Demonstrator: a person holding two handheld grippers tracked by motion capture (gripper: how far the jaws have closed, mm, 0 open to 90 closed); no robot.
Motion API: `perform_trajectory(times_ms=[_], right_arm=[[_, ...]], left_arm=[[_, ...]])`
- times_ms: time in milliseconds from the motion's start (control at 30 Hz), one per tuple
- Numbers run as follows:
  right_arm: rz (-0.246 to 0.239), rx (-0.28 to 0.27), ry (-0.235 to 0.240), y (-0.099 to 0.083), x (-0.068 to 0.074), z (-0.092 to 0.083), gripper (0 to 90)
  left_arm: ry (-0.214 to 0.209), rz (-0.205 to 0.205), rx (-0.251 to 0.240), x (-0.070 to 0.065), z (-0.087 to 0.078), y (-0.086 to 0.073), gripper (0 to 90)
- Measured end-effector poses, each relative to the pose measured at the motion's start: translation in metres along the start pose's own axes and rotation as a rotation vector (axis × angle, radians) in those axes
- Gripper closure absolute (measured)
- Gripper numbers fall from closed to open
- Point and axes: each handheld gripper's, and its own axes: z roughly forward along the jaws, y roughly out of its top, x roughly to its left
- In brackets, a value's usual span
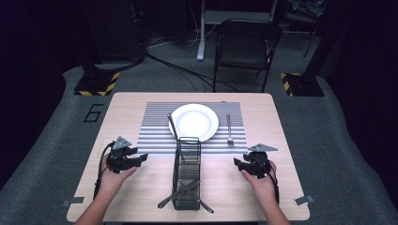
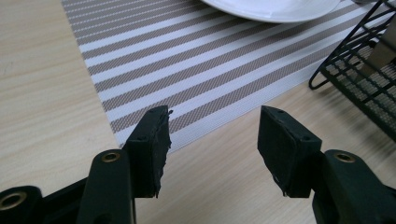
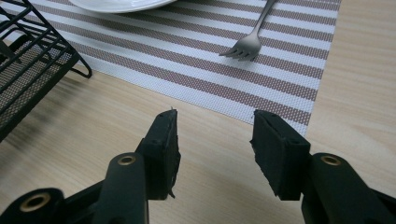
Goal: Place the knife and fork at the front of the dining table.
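Both grippers, left (image 1: 141, 158) and right (image 1: 238, 162), empty, jaws apart; flanking wire basket (image 1: 187, 174), probably for unloading cutlery onto placemat (image 1: 157, 136).

Wood, weave, wire and glaze
Matt wood-grain table (image 1: 131, 105); woven placemat (image 2: 187, 70); glossy, probably ceramic plate (image 1: 194, 122); black wire basket (image 1: 187, 173), upper right.

A single large dark digit "6" (image 1: 95, 113) is showing on the grey floor (image 1: 51, 140) just beyond the far left corner of the table (image 1: 126, 101), as seen from the high view. No other text, label or brand is reading clearly anywhere.
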Motion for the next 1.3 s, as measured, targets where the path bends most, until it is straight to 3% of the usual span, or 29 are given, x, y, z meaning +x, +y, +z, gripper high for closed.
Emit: perform_trajectory(times_ms=[133,300,600,1067,1300], right_arm=[[-0.051,-0.02,-0.03,0.001,0.002,-0.001,50.8],[-0.072,-0.01,-0.032,0.001,0.003,0.0,50.7],[-0.071,0.004,-0.026,0.0,0.005,0.002,50.6],[-0.066,0.002,-0.022,-0.001,0.002,0.003,50.5],[-0.043,0.012,-0.017,-0.001,0.0,0.003,50.5]], left_arm=[[-0.011,0.002,-0.004,-0.006,-0.002,0.012,42.3],[-0.019,0.019,-0.029,-0.014,-0.006,0.027,41.6],[-0.057,0.019,-0.052,-0.026,-0.013,0.046,46.9],[-0.076,0.076,-0.071,-0.045,-0.024,0.078,52.0],[-0.114,0.086,-0.084,-0.055,-0.025,0.09,53.3]])
